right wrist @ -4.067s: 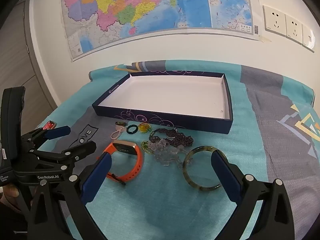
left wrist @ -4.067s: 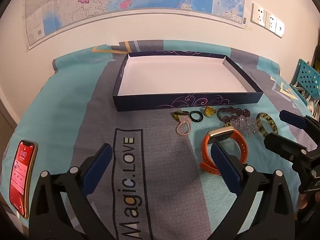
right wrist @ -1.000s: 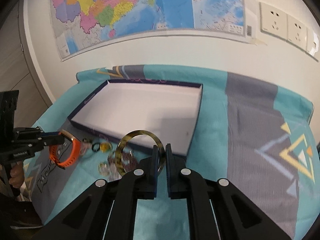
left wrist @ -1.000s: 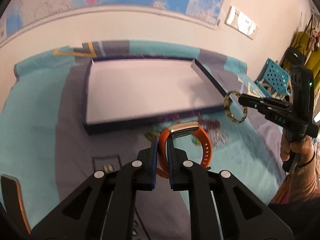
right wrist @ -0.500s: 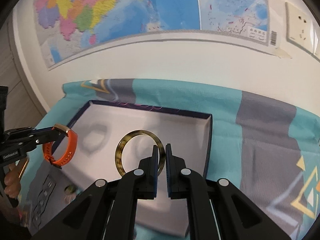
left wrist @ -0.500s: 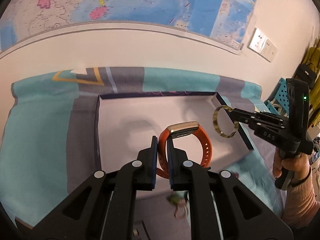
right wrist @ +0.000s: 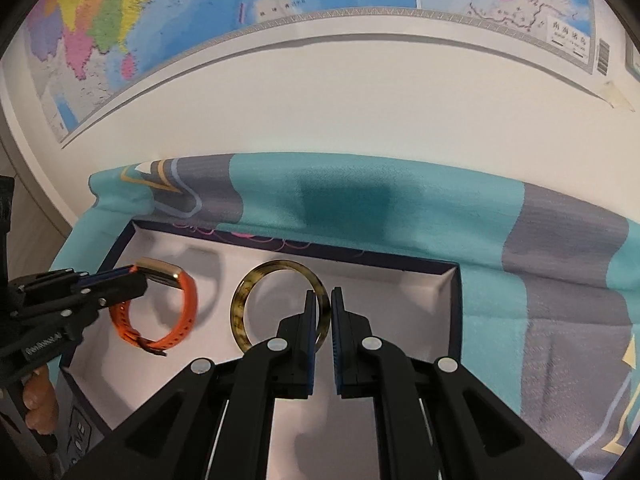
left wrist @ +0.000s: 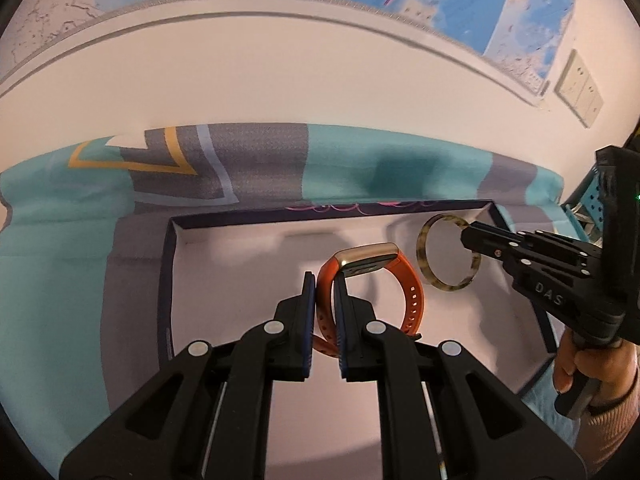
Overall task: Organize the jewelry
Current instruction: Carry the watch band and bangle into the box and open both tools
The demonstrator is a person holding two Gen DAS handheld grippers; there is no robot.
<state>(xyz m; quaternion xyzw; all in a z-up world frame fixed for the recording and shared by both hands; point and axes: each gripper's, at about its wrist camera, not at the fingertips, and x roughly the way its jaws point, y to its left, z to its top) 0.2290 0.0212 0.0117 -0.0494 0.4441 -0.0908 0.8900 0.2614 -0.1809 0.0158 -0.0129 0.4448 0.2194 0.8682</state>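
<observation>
My left gripper (left wrist: 324, 280) is shut on the strap of an orange watch band (left wrist: 412, 292) with a gold face and holds it above the white floor of the dark blue box (left wrist: 168, 264). My right gripper (right wrist: 325, 296) is shut on a tortoiseshell bangle (right wrist: 244, 292) and holds it over the same box (right wrist: 454, 312), right of the watch (right wrist: 188, 304). The right gripper (left wrist: 466, 236) with the bangle (left wrist: 424, 256) shows at right in the left wrist view. The left gripper (right wrist: 136, 276) shows at left in the right wrist view.
The box lies on a teal and grey cloth (right wrist: 400, 208) that reaches the white wall. A wall map (right wrist: 200, 8) hangs above. Wall sockets (left wrist: 578, 88) are at the far right. The other jewelry is out of view.
Both grippers have moved forward and lower over the box with their pieces. The box's inside now fills the lower part of both views.
</observation>
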